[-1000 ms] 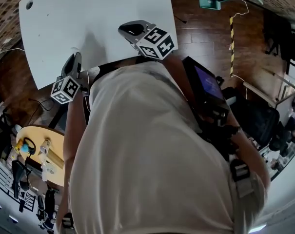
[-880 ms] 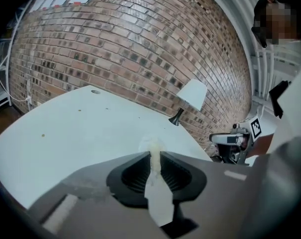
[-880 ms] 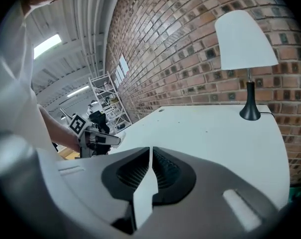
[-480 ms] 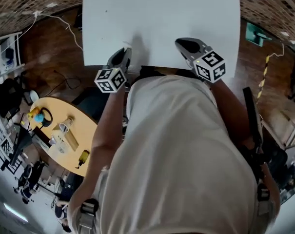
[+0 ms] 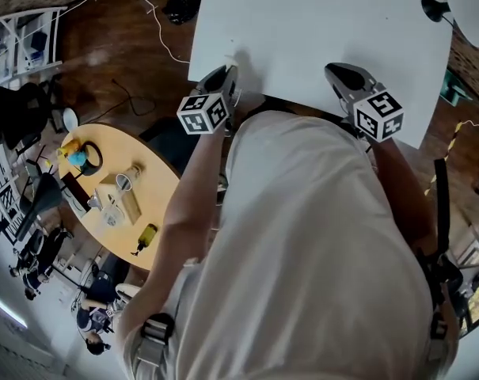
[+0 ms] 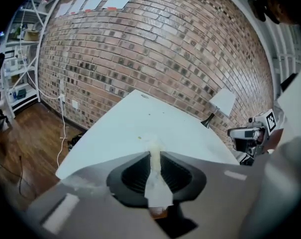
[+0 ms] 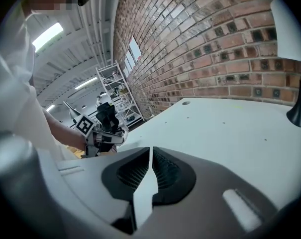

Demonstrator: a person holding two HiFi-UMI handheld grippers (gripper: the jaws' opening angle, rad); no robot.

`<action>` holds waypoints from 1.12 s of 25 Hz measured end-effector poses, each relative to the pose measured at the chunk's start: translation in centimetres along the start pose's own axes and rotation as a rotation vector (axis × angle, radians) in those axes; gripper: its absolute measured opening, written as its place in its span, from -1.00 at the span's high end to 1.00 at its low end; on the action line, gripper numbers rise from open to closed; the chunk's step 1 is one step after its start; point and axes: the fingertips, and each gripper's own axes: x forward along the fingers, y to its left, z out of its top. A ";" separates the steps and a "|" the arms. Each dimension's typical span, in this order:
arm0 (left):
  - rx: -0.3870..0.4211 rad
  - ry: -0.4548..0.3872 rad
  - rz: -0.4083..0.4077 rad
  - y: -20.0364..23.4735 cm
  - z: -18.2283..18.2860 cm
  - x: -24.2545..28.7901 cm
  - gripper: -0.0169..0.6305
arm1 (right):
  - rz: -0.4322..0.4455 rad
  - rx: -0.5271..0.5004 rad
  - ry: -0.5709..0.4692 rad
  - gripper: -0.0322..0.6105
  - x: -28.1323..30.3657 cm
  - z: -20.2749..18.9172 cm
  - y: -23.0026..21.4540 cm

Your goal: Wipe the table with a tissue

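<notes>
The white table (image 5: 318,22) fills the top of the head view. My left gripper (image 5: 227,74) hangs over its near edge by the left corner, shut on a crumpled white tissue (image 6: 152,171) that sticks out past the fingertips just above the table top (image 6: 140,123). My right gripper (image 5: 334,71) hovers over the near edge further right. In the right gripper view its jaws (image 7: 150,151) meet at the tips with nothing between them, above the table (image 7: 230,128). The person's torso hides the table's near edge between the grippers.
A black-footed lamp (image 5: 437,6) with a white shade stands at the table's far right corner (image 7: 297,113). A brick wall (image 6: 155,49) runs behind the table. A round yellow table (image 5: 104,196) with small items and metal shelves (image 5: 17,46) stand on the wood floor at left.
The person has turned and stepped, and both grippers have travelled along the table's near edge. The lamp has come into the head view. The tissue stays in the left gripper.
</notes>
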 end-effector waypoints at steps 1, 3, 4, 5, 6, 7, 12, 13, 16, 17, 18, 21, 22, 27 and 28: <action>0.016 0.013 0.000 0.7 0.4 0.2 0.74 | -0.007 0.000 -0.005 0.82 0.6 0.4 0.2; 0.050 0.039 0.003 2.0 1.2 0.8 0.74 | -0.027 0.006 -0.017 0.82 1.6 0.9 0.5; 0.069 0.054 0.004 2.6 1.6 1.1 0.74 | -0.040 0.011 -0.024 0.82 2.0 1.0 0.7; 0.089 0.070 0.005 3.2 1.8 1.5 0.74 | -0.053 0.017 -0.031 0.82 2.2 1.1 0.9; 0.113 0.088 0.007 3.7 2.0 1.9 0.74 | -0.066 0.025 -0.038 0.82 2.4 1.2 1.1; 0.139 0.106 0.009 4.2 2.3 2.4 0.74 | -0.079 0.035 -0.046 0.82 2.5 1.2 1.2; 0.263 0.167 0.019 5.9 3.9 4.7 0.75 | -0.141 0.064 -0.074 0.82 2.7 1.8 1.3; 0.282 0.177 0.020 5.9 4.0 5.0 0.75 | -0.153 0.070 -0.076 0.82 2.6 1.8 1.3; 0.342 0.205 0.028 5.9 4.0 5.7 0.75 | -0.187 0.090 -0.078 0.82 1.9 1.4 1.3; 0.358 0.207 0.034 5.9 3.9 5.9 0.75 | -0.197 0.094 -0.077 0.82 1.6 1.2 1.3; 0.374 0.205 0.038 5.9 3.9 6.0 0.75 | -0.206 0.098 -0.076 0.82 1.4 0.9 1.3; 0.429 0.190 0.044 5.7 3.7 6.1 0.76 | -0.227 0.115 -0.072 0.82 1.1 0.2 1.3; 0.447 0.187 0.039 5.6 3.7 6.2 0.76 | -0.231 0.121 -0.073 0.82 1.0 0.1 1.4; 0.554 0.221 -0.012 4.2 3.4 7.0 0.77 | -0.222 0.125 -0.084 0.82 1.2 0.6 1.7; 0.577 0.227 -0.020 3.8 3.2 7.1 0.78 | -0.220 0.123 -0.082 0.82 1.2 0.7 1.9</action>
